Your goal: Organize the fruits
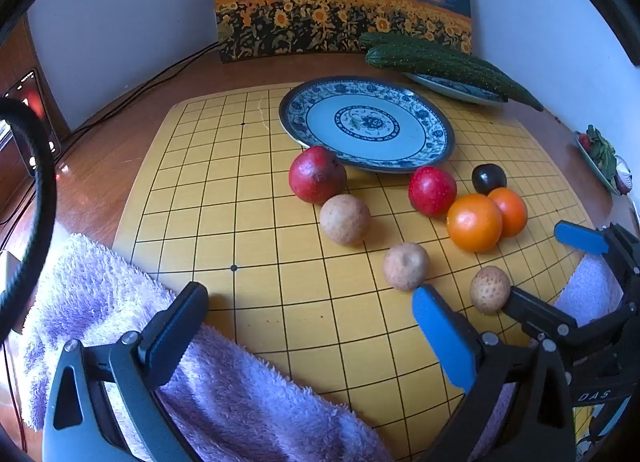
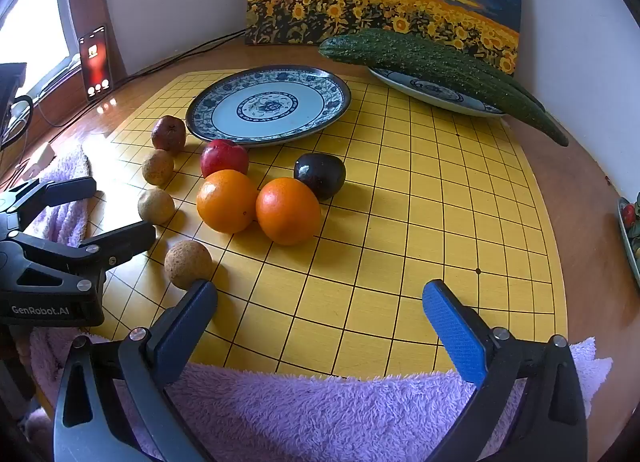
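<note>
Holding both grippers, left gripper (image 1: 308, 314) and right gripper (image 2: 320, 314), you keep jaws spread wide, gripping nothing. Fruits listed on yellow grid board (image 2: 400, 222): two oranges (image 2: 288, 210), red apple (image 2: 224, 158), dark plum (image 2: 320, 174), before the empty patterned plate (image 2: 268, 106).

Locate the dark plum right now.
In both views the plum sits on the yellow board, in front of the empty plate. It lies just behind the oranges, with the red apple nearby.
</note>
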